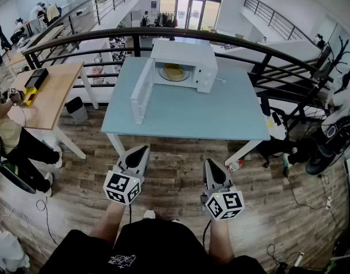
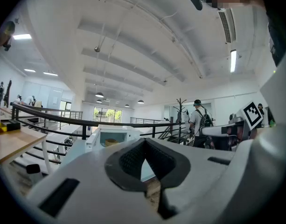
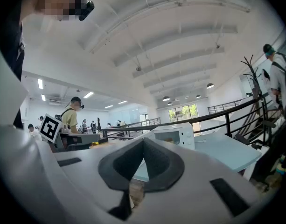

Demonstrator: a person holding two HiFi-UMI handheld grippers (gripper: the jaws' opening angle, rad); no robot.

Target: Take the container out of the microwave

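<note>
Microwave open, container inside, both grippers closed and empty.

The table (image 1: 180, 119) carries the microwave (image 1: 189, 53) at its far middle. The door (image 1: 141, 90) hangs wide open to the microwave's left. The container (image 1: 173, 71), a yellowish dish, sits inside the microwave's cavity. The left gripper (image 1: 139, 151) and right gripper (image 1: 211, 163) are held low, well short of the microwave, each with its jaws pressed together on nothing. The step in hand looks like the approach. To do it well, come square to the microwave's mouth and keep the left gripper off the door. Part the jaws before they enter the microwave. Take the container by its near rim, raise it only a little, and draw it straight out and level, since what it holds cannot be told from here.
</note>
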